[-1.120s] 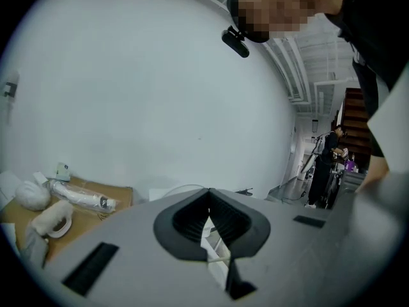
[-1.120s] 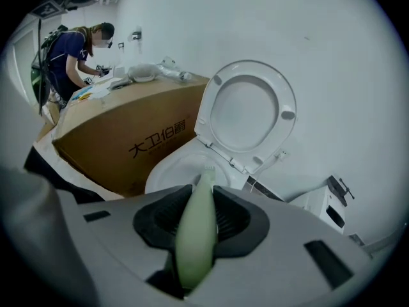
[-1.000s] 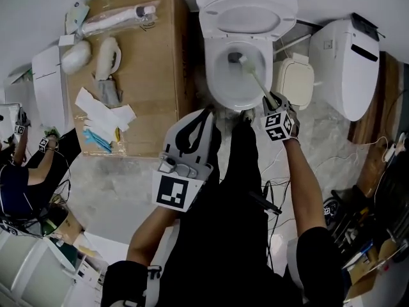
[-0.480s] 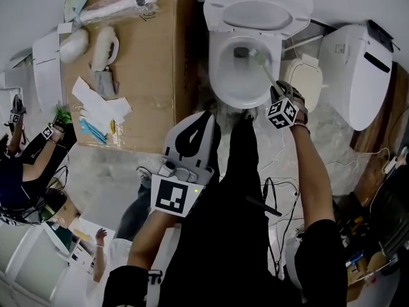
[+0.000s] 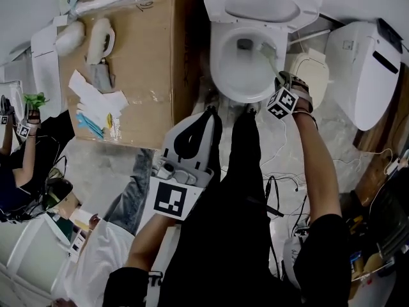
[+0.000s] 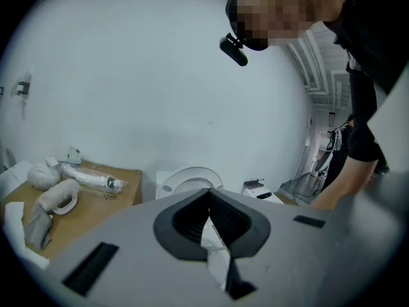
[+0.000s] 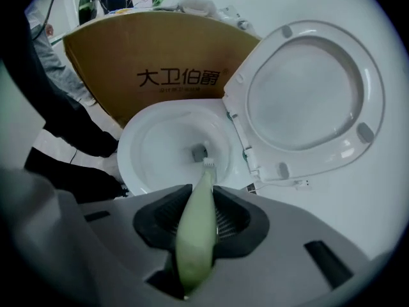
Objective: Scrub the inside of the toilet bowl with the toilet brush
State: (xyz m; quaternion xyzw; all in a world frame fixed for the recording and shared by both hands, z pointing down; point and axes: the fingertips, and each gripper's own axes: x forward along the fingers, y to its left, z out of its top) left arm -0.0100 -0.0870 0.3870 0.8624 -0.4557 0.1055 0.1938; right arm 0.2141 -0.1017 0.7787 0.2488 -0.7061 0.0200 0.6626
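The white toilet bowl (image 5: 235,69) stands with its lid (image 5: 263,5) raised at the top of the head view. A pale green toilet brush (image 5: 271,57) reaches down along the bowl's right inner wall. My right gripper (image 5: 282,80) is shut on its handle at the bowl's right rim. In the right gripper view the handle (image 7: 198,229) runs between the jaws of my right gripper (image 7: 201,197), and the brush head (image 7: 208,165) sits inside the bowl (image 7: 156,149) near the drain. My left gripper (image 5: 206,114) hangs in front of the bowl, shut and holding nothing (image 6: 209,196).
A cardboard box (image 5: 144,56) with wrapped parts on top stands left of the toilet. A second white toilet (image 5: 364,69) and a loose cream seat (image 5: 314,72) are to the right. Cables (image 5: 284,184) lie on the floor. Other people (image 5: 96,248) are at the left.
The brush head has moved from the middle of the bowl to its right wall, with my right gripper shifting right and farther away. A person in white has come into view at lower left.
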